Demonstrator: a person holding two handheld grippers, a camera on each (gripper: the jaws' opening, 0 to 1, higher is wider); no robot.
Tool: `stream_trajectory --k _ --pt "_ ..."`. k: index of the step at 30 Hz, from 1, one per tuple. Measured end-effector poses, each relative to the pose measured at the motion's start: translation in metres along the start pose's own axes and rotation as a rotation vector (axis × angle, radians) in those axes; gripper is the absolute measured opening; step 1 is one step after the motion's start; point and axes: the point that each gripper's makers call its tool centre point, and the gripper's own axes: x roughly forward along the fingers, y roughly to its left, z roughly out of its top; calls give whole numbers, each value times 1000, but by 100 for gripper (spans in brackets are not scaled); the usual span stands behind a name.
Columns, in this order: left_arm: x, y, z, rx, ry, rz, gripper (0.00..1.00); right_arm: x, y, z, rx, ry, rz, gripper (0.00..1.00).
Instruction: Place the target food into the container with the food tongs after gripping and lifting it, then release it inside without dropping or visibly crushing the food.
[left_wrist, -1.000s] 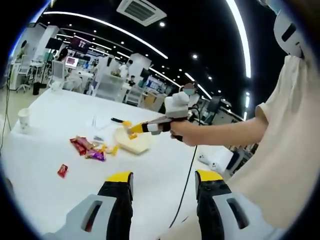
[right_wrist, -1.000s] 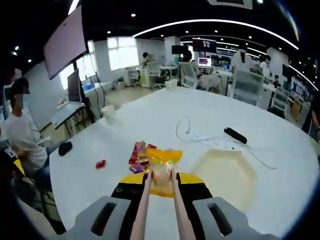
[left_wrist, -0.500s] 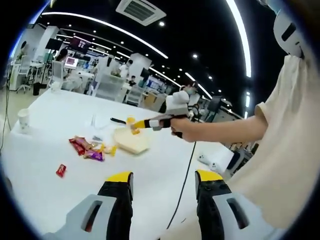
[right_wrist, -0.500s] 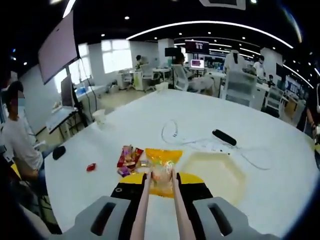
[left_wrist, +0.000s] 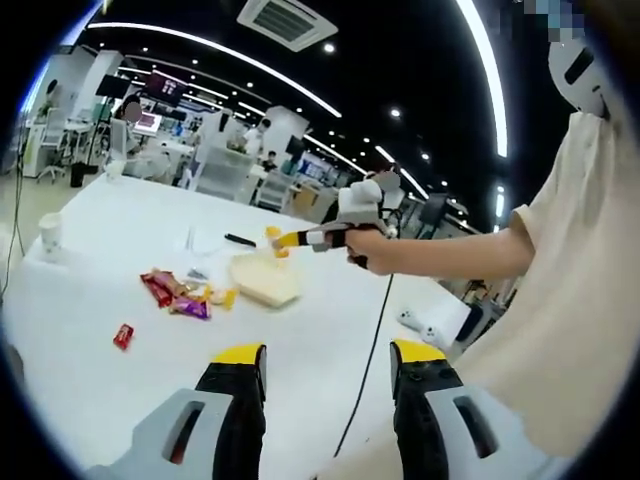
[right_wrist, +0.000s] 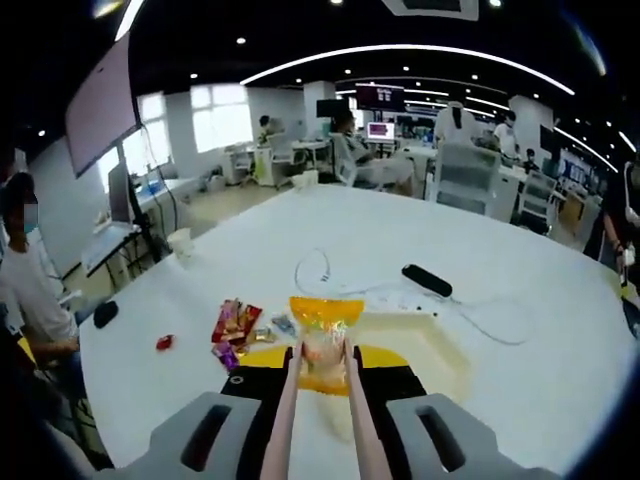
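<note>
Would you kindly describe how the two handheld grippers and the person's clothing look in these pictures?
The left gripper has grey moulded bodies and black jaws with yellow tips. The right gripper, seen from the left gripper view, has a white box on top, yellow-and-black jaws and a black cable hanging down. The person wears a cream short sleeve.

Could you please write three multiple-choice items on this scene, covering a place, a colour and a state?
1. Where is the cream container?
A. on the white table
B. on a chair
C. on the floor

2. What colour is the lone wrapped snack lying apart from the snack pile?
A. blue
B. red
C. green

3. What is the state of the tongs held in the right gripper?
A. open and empty
B. lying on the table
C. closed on a yellow packet

Answers: 1 A, it rests on the table. 2 B, the wrapper is red. 3 C, the packet sits pinched between their tips.
</note>
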Motion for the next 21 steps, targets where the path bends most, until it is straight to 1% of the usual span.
stream_trajectory --k 13,16,21 --pt "3 1 -1 -7 5 1 49 -1 -22 -2 0 8 -30 24" --pt "3 2 -1 -8 5 5 49 -1 -25 -5 -18 16 -30 24" --pt "1 3 -1 -12 3 12 49 -3 -35 -11 -17 28 -44 24"
